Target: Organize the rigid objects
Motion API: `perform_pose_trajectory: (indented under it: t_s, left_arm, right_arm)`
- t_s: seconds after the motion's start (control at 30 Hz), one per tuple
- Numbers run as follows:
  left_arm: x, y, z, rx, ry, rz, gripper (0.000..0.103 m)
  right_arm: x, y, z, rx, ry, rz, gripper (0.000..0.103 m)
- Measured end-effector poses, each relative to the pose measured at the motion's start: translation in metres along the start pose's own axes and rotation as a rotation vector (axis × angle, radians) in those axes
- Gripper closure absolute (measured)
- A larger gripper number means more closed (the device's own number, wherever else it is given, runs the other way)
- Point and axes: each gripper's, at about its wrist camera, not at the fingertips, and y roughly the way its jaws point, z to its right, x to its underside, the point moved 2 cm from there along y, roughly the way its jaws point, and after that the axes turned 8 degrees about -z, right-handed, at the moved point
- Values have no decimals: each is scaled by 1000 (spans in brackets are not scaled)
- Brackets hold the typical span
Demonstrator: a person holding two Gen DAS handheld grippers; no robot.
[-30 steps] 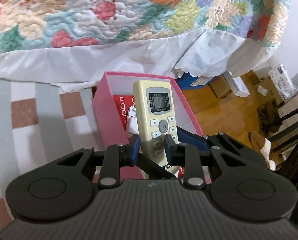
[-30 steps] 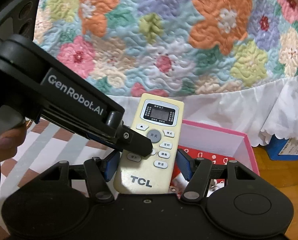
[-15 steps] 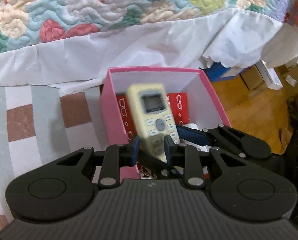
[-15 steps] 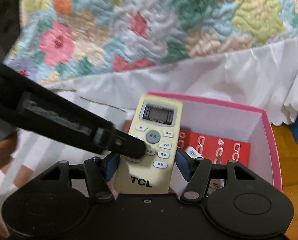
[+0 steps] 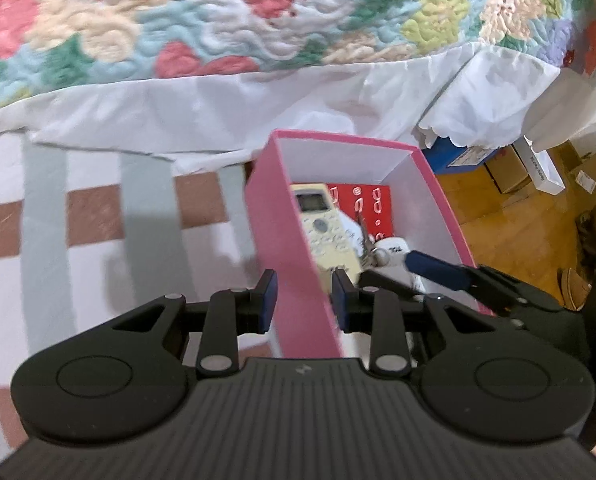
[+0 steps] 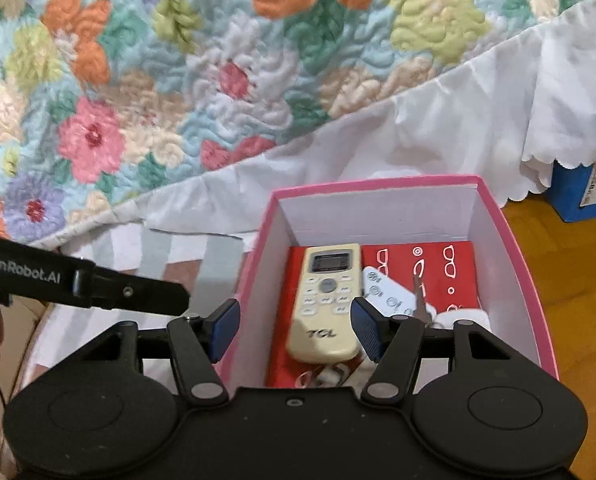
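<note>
A cream TCL remote [image 6: 326, 303] lies flat inside the pink box [image 6: 377, 182], on a red glasses-print item [image 6: 445, 270], beside a white remote [image 6: 389, 295] and keys. It also shows in the left wrist view [image 5: 325, 230], inside the pink box [image 5: 286, 264]. My left gripper [image 5: 301, 299] is open and empty, its jaws on either side of the box's left wall. My right gripper [image 6: 294, 330] is open and empty just above the remote's near end.
The box stands on a striped mat [image 5: 98, 240] by a bed with a floral quilt [image 6: 218, 60] and white skirt [image 5: 258, 120]. Wooden floor [image 5: 497, 208] with a blue box [image 6: 581, 192] and cartons lies to the right.
The left gripper opened and let go of the remote, which dropped flat into the pink box. Both grippers pulled back a little; the right stays open.
</note>
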Motion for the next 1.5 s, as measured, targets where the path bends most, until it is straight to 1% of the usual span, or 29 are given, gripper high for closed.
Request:
perform_pose_trajectory:
  t_s: [0.1, 0.2, 0.33, 0.5, 0.57, 0.73, 0.87, 0.97, 1.1, 1.23, 1.3, 1.37, 1.4, 1.47, 1.5]
  left_arm:
    - [16, -25, -8, -26, -14, 12, 75]
    - [34, -51, -14, -68, -21, 24, 75]
    - [58, -81, -14, -157, -41, 31, 75]
    - [85, -108, -8, -229, -47, 49, 74]
    - [96, -115, -8, -247, -63, 53, 70]
    - [115, -124, -18, -310, -114, 71, 66]
    - [125, -124, -31, -331, -162, 59, 63]
    - [130, -122, -38, -361, -184, 52, 61]
    - [131, -121, -41, -386, -192, 41, 52]
    - [133, -122, -37, -418, -186, 41, 39]
    - [132, -123, -35, -437, -178, 40, 35]
    - [133, -124, -32, -452, -175, 36, 26]
    - [133, -124, -31, -456, -175, 33, 24]
    - [132, -124, -29, -465, -178, 23, 14]
    - [131, -124, -28, -472, -180, 12, 12]
  right_arm:
    - [8, -18, -16, 6, -19, 2, 36]
    - [14, -41, -31, -10, -44, 8, 36]
    - [18, -65, -55, -15, -89, 5, 36]
    - [24, -98, -80, -17, -135, 32, 36]
    - [25, -106, -87, -18, -141, 33, 36]
    - [30, -113, -99, 21, -168, 13, 36]
    - [33, -113, -100, 29, -155, -11, 36]
    - [36, -112, -99, 42, -144, -26, 36]
    - [39, -111, -98, 59, -142, -49, 35]
    - [40, -112, -99, 74, -145, -69, 34]
    - [40, -112, -100, 78, -147, -72, 34]
    - [40, -113, -100, 81, -147, -74, 33]
    - [39, -113, -100, 83, -147, -75, 33]
    - [38, -114, -99, 89, -148, -78, 30]
    - [38, -115, -99, 92, -145, -78, 28]
